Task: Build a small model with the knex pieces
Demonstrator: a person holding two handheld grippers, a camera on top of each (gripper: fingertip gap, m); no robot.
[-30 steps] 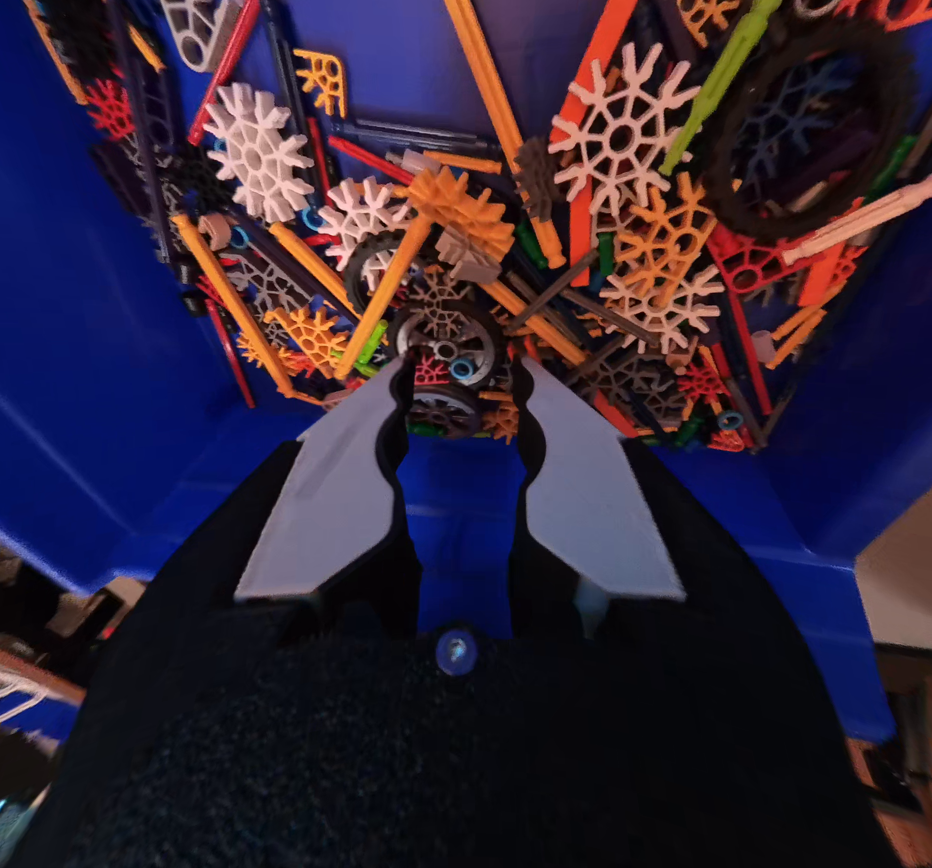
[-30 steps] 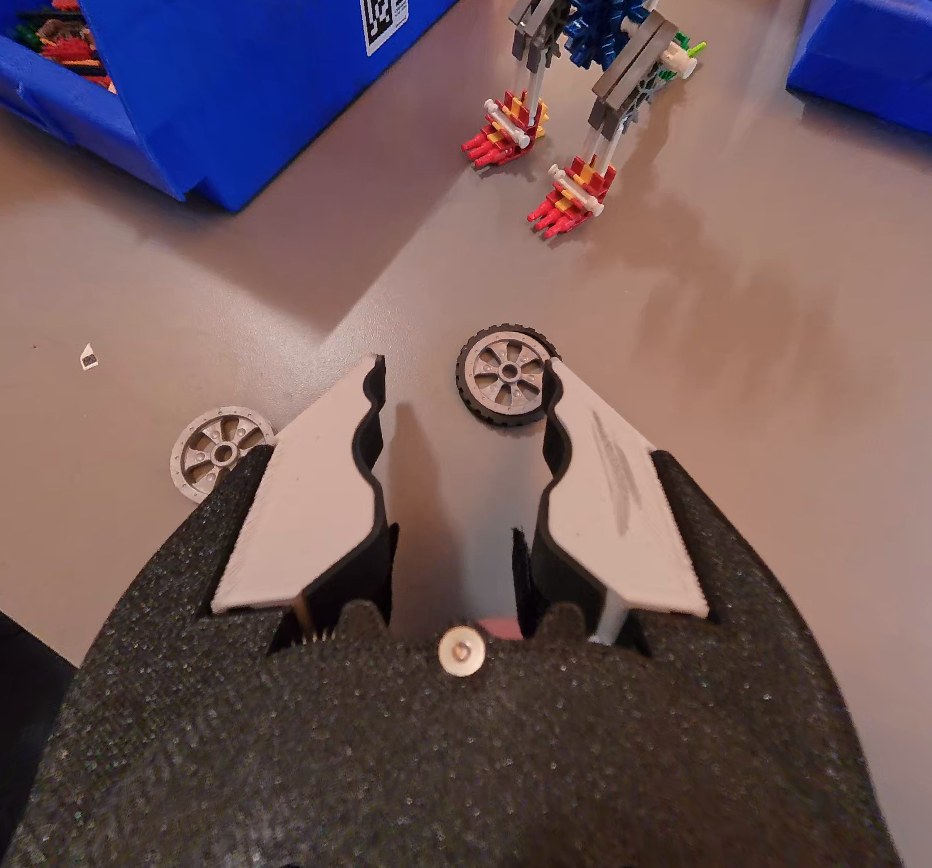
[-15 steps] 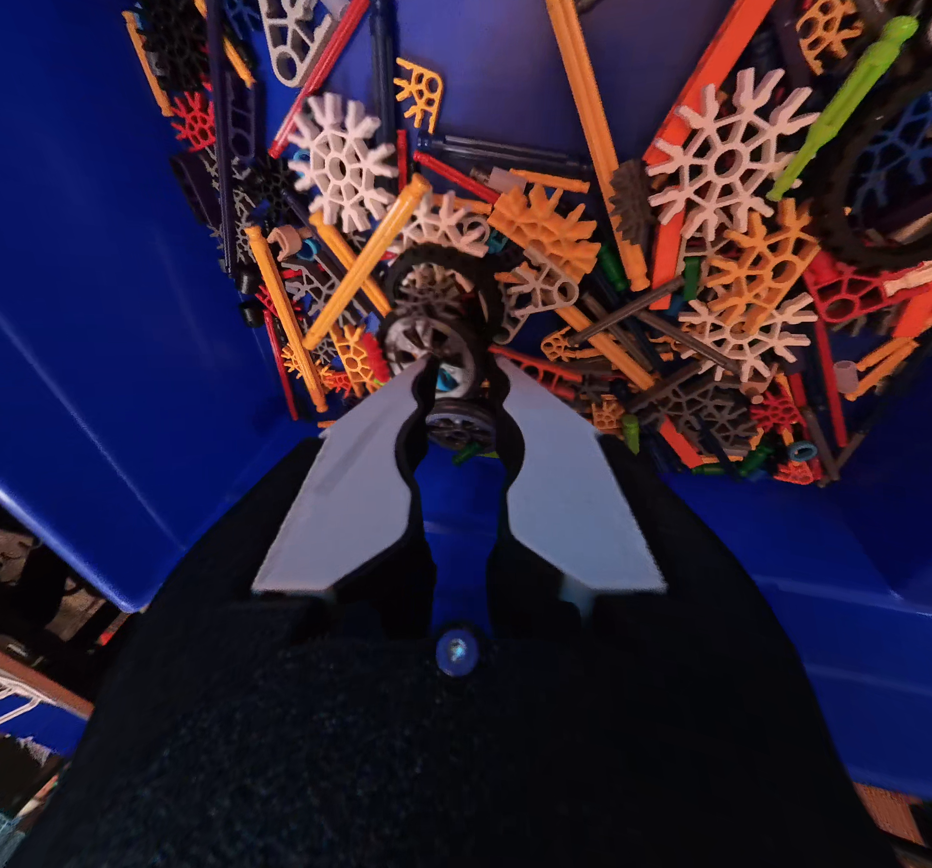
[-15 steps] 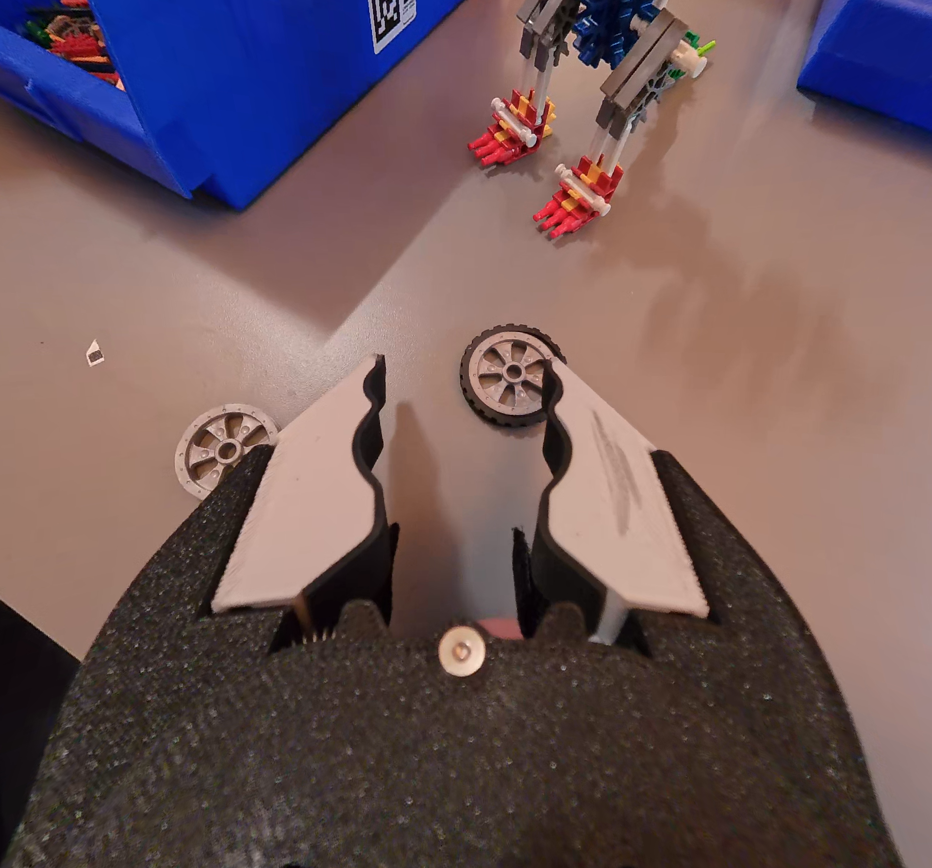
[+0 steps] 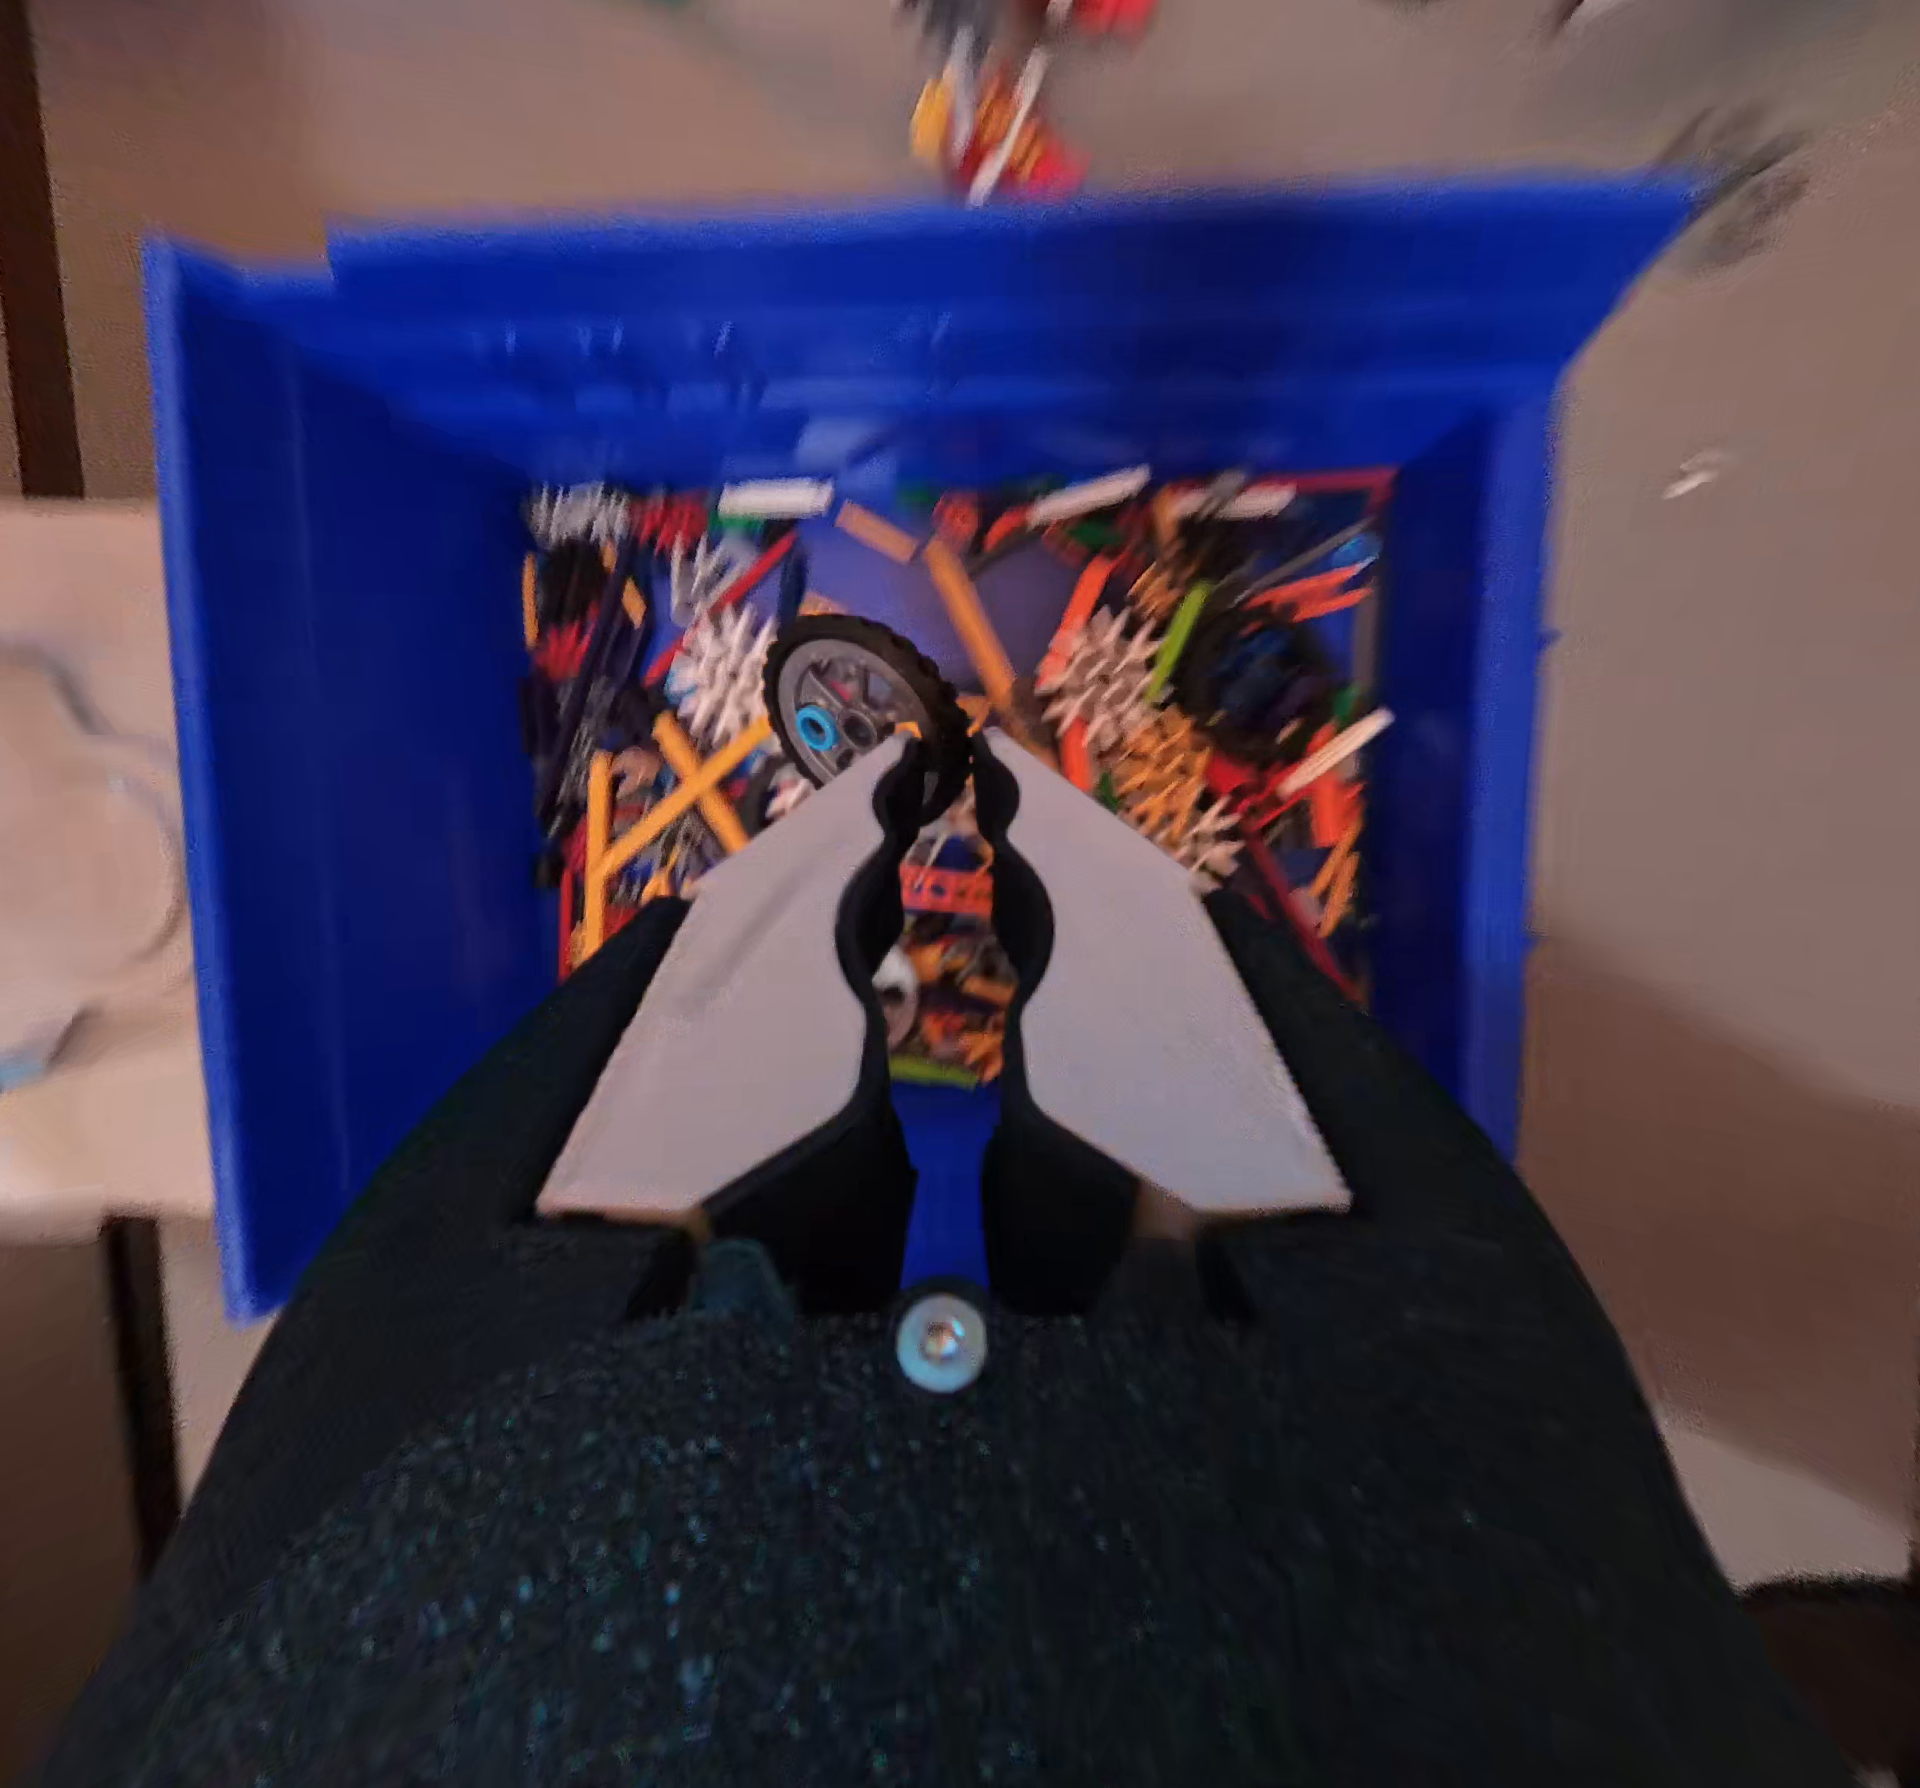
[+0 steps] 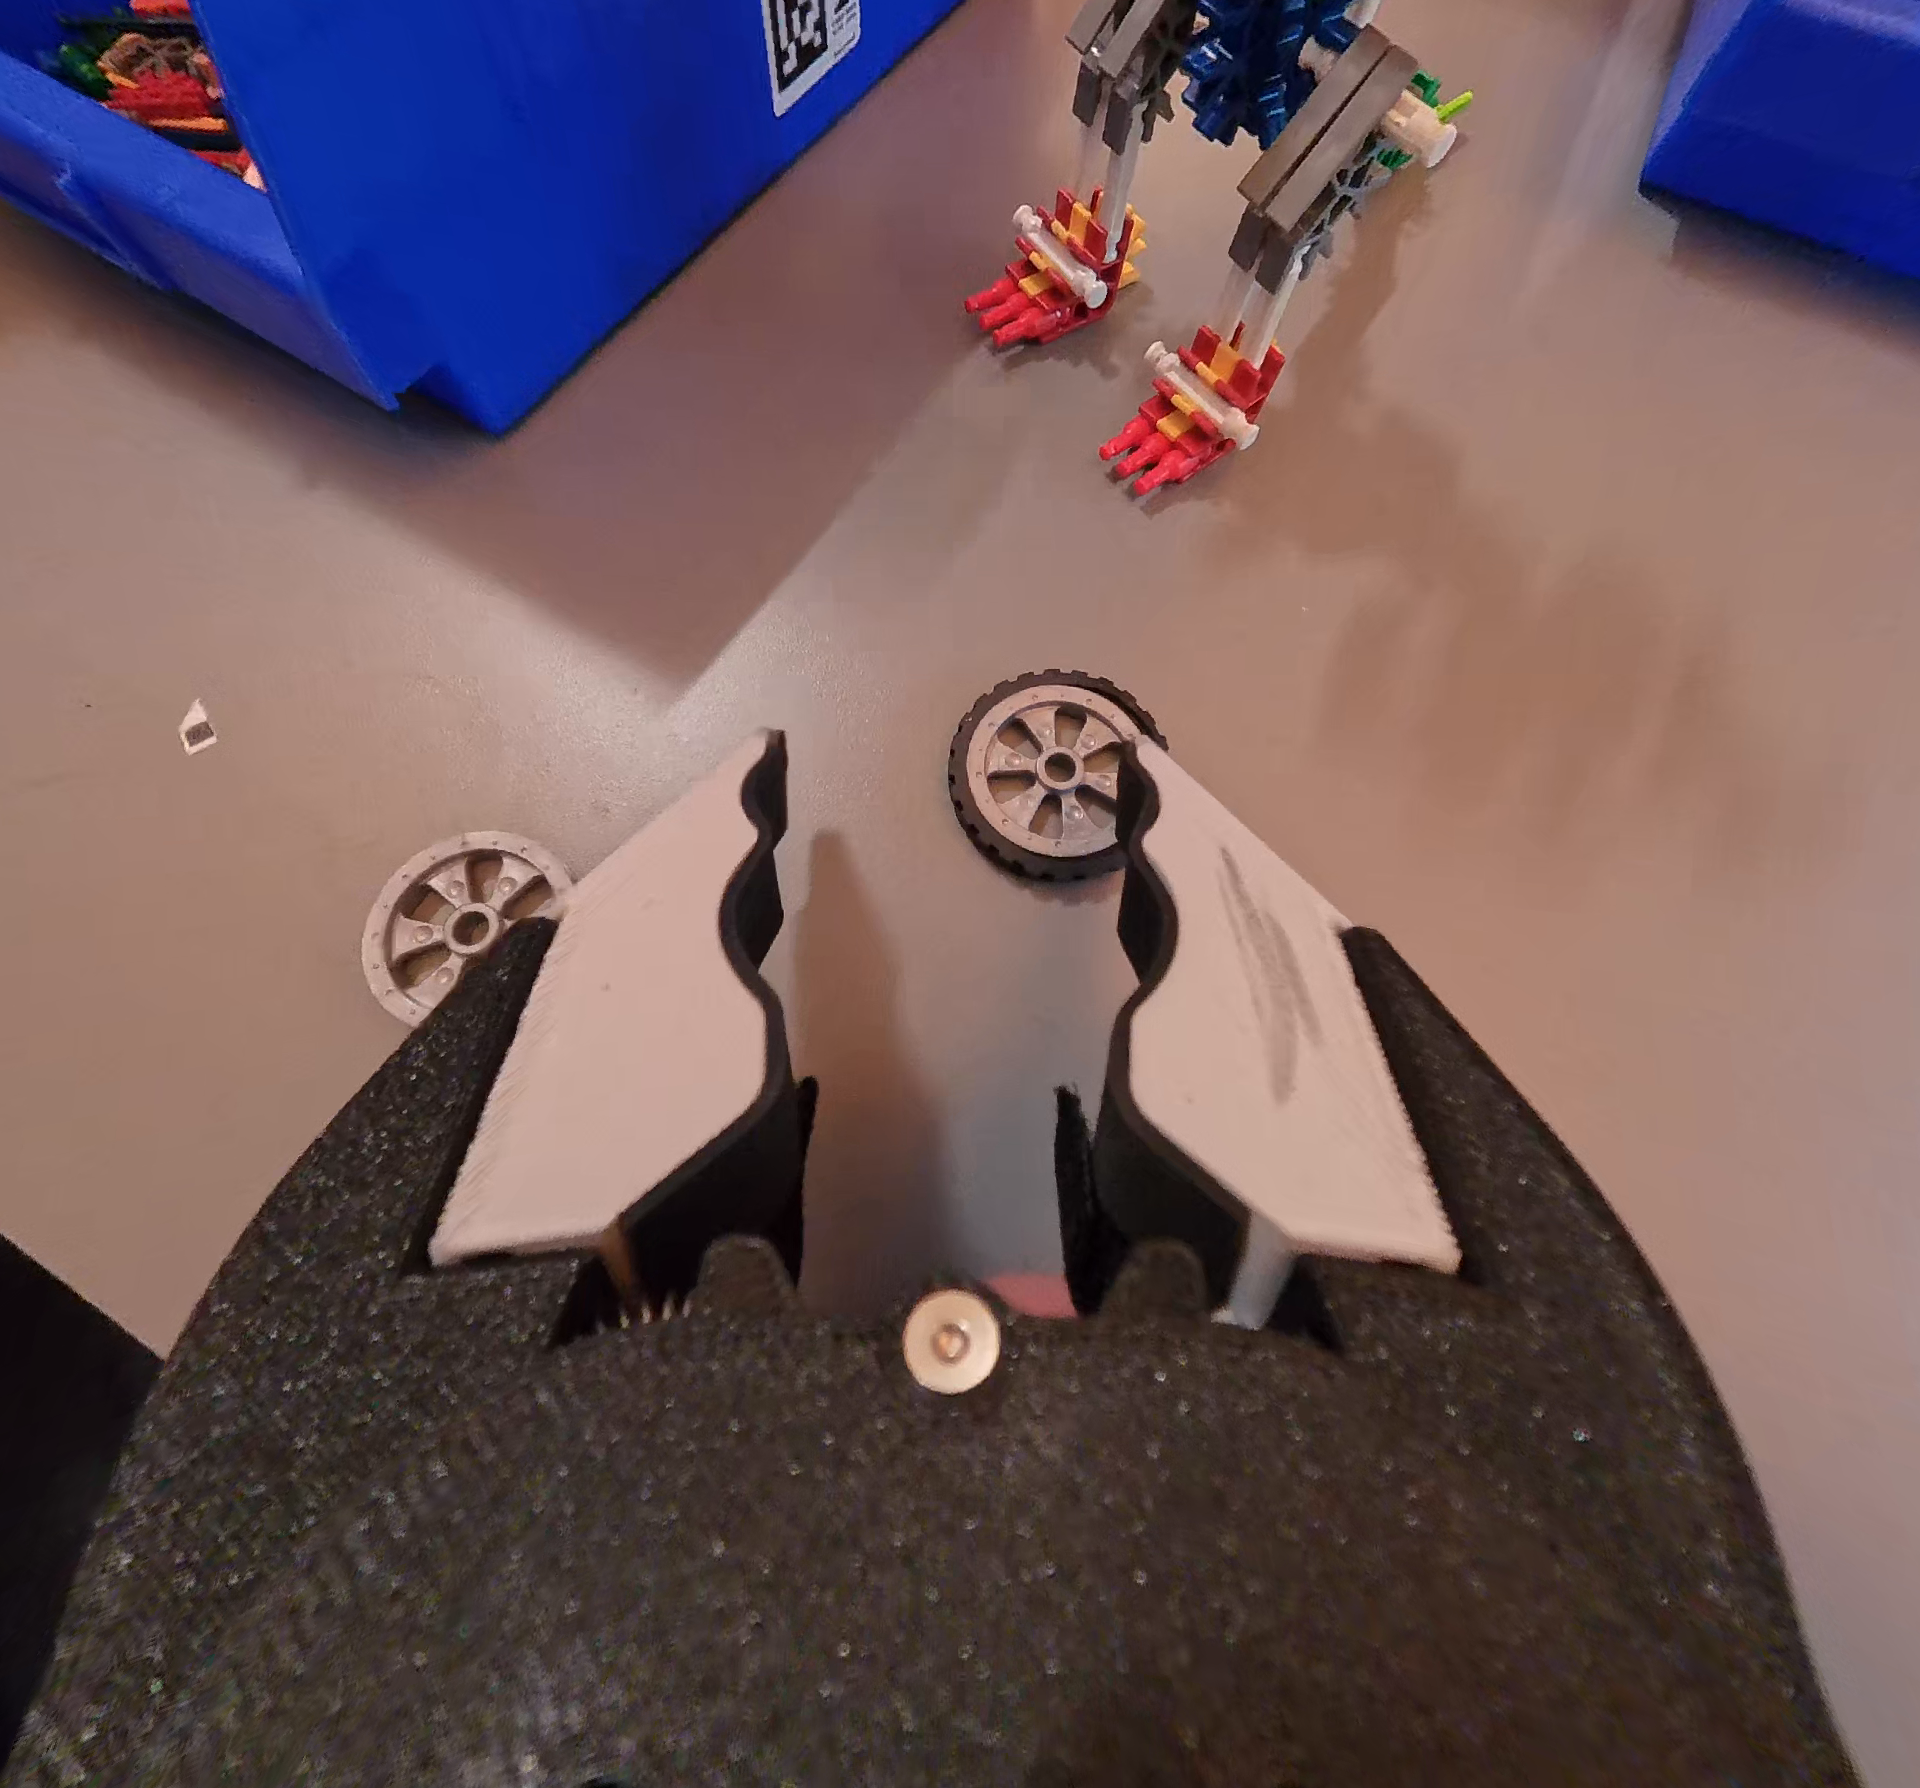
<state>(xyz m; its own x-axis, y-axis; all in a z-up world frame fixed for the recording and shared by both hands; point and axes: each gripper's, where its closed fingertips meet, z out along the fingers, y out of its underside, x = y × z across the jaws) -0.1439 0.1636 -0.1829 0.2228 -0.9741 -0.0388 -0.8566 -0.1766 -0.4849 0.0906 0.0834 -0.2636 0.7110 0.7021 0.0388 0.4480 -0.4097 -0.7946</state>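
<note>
Wheel (image 5: 862, 699) pinched by left tool (image 5: 940, 770) above bin (image 5: 343, 699); right tool (image 6: 956, 751) spread beside tyred wheel (image 6: 1044, 772).

Our left gripper (image 5: 940, 751) has two pale grey, wedge-shaped fingers (image 5: 758, 990) lined on their inner edges with wavy black rubber. Behind them sits a black, grainy foam-like body, with a round silver screw (image 5: 940, 1341) just behind the base of the fingers. Our right gripper (image 6: 956, 751) is built the same: grey fingers (image 6: 634, 1011), black wavy lining, ribbed outer edges, a silver screw (image 6: 950, 1341) centred behind them. Its right-hand finger carries a dark grey smudge (image 6: 1268, 969).
</note>
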